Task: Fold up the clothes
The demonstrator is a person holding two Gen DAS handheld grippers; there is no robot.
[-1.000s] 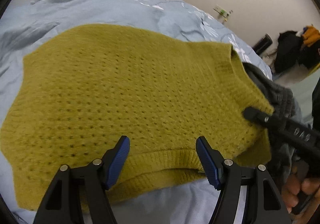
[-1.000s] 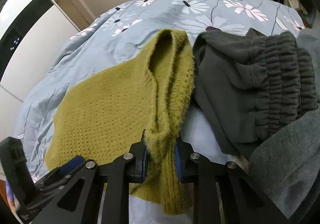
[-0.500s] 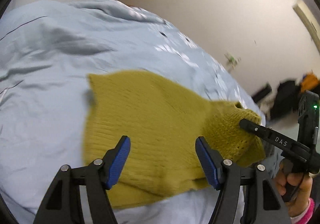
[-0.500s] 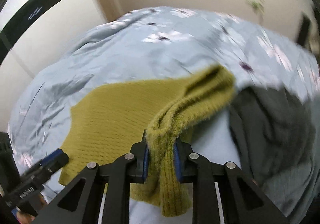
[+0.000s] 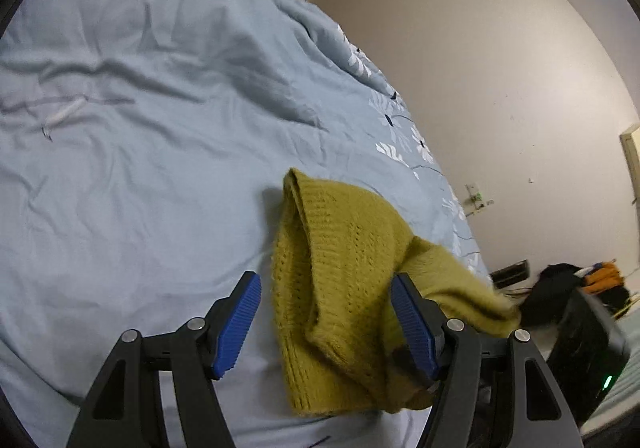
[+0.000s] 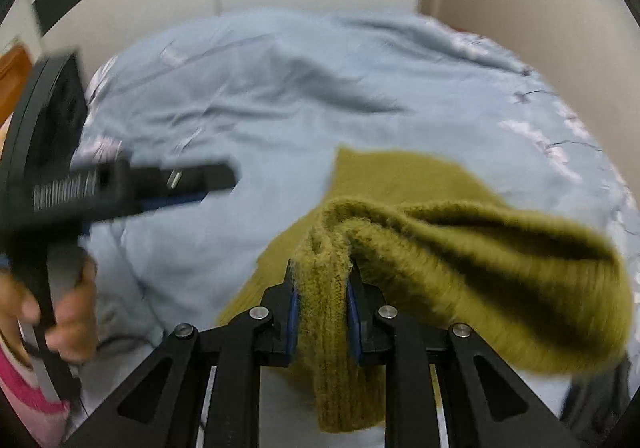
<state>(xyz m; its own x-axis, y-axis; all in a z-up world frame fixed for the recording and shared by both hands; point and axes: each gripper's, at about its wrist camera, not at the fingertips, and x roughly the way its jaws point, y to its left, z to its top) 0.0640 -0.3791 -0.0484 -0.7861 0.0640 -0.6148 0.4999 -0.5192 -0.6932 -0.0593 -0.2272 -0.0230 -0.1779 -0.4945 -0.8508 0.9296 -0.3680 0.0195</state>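
An olive-yellow knit sweater is bunched and lifted off the pale blue bedcover. My right gripper is shut on a thick fold of the sweater, which drapes to the right and hangs below the fingers. My left gripper is open, its blue pads either side of the hanging sweater without pinching it. In the right wrist view the left gripper shows blurred at the left, apart from the sweater.
The bedcover has white flower prints toward the wall. Dark bags and an orange item lie on the floor at the far right. A beige wall stands behind the bed. A hand holds the left gripper's handle.
The right gripper has lifted and swung the sweater leftward, so it went from lying flat to hanging bunched. Both views turned left; the grey clothes have left view. The left gripper stayed open.
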